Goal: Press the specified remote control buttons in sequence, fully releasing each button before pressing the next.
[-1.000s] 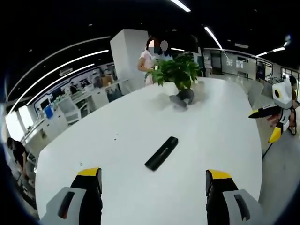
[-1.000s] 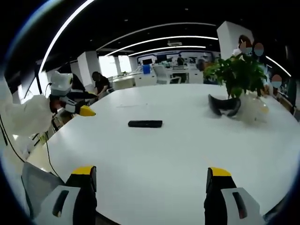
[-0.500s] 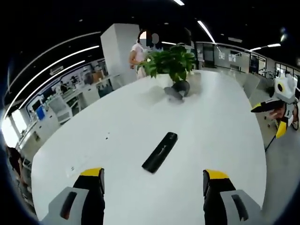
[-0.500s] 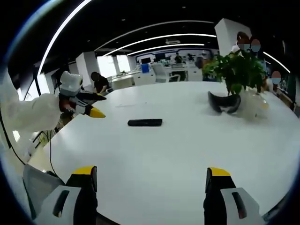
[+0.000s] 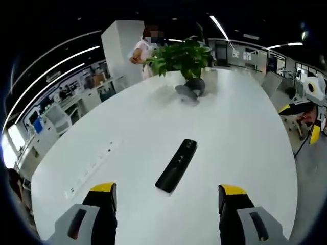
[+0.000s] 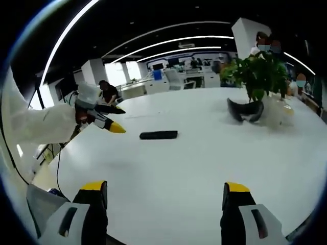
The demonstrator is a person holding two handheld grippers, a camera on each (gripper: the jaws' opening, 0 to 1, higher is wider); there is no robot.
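The remote [image 5: 177,166] lies flat on the white table [image 5: 240,138], untouched and apart from both grippers; everything else is placed from it. In the left gripper view the left gripper [image 5: 166,196] hovers just short of the remote's near end, jaws spread wide with nothing between them; the remote runs lengthways away from the jaws, slanting slightly to the right. Beyond the remote's far end stands a plant [image 5: 181,56], with a dark curved headset [image 5: 190,89] lying at its foot; a person [image 5: 143,48] stands behind the plant. A row of sockets [image 5: 92,166] is set into the tabletop to the left of the remote; at the far right of that view the right gripper [image 5: 306,120] appears off the table edge, well apart from the remote.

In the right gripper view the remote [image 6: 158,135] lies crosswise, well ahead of the right gripper [image 6: 163,196], whose jaws stand wide apart and empty; the left gripper [image 6: 110,120], held on a white sleeve [image 6: 36,127], points its yellow tips at the remote from the left, near but not touching; the plant [image 6: 260,76] and headset [image 6: 245,109] sit well to the right of the remote.
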